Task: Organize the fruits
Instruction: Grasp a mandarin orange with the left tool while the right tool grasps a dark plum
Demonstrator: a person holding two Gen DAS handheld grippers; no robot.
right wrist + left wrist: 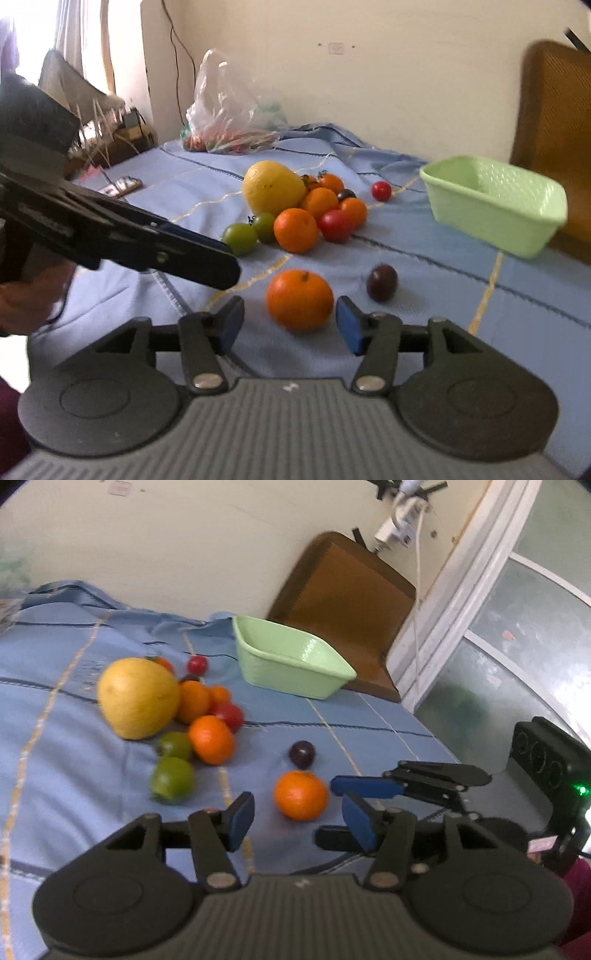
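Note:
A lone orange [300, 795] [299, 299] lies on the blue cloth, a dark plum [302, 754] [382, 282] just behind it. My left gripper [298, 821] is open and empty, the orange just ahead between its fingers. My right gripper [291, 325] is open and empty, its fingers either side of the same orange; in the left wrist view it [356, 806] comes in from the right. A pile with a big yellow fruit [137, 698] [274, 187], oranges, red and green tomatoes lies further back. An empty green basket [291, 656] [495, 203] stands beyond.
A brown chair [347, 602] stands behind the basket. A plastic bag of produce [229, 110] lies at the far edge of the cloth by the wall. The cloth's right edge drops off near a glass door [517, 646].

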